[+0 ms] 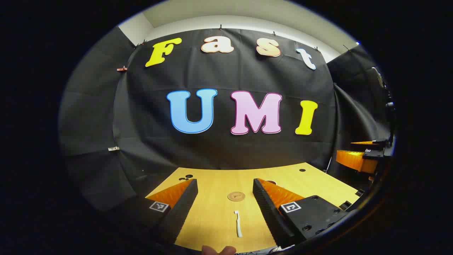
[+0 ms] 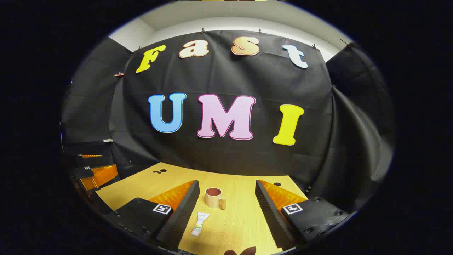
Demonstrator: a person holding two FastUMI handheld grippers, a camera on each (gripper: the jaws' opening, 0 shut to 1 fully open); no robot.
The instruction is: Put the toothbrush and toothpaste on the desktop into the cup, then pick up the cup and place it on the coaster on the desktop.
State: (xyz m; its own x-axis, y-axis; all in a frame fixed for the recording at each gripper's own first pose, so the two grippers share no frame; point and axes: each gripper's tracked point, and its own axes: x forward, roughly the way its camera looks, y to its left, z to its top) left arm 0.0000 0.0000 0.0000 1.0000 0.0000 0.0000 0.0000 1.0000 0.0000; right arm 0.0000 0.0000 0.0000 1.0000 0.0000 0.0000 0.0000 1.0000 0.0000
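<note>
In the left gripper view a white toothbrush (image 1: 238, 224) lies on the wooden desktop (image 1: 219, 209), lengthwise between the fingers of my left gripper (image 1: 225, 187), which is open and holds nothing. A round brown coaster (image 1: 236, 196) sits just beyond the brush. In the right gripper view a beige cup (image 2: 214, 197) with a handle stands upright on the desktop (image 2: 240, 212), and a small white toothpaste tube (image 2: 199, 224) lies in front of it, near the left finger. My right gripper (image 2: 226, 187) is open and empty, above the desk.
The black cloth wall closes the back of the desk. Small round holes (image 1: 186, 176) mark the desktop's far corners. The other gripper shows at the right edge (image 1: 361, 159) of the left gripper view and at the left edge (image 2: 93, 173) of the right gripper view.
</note>
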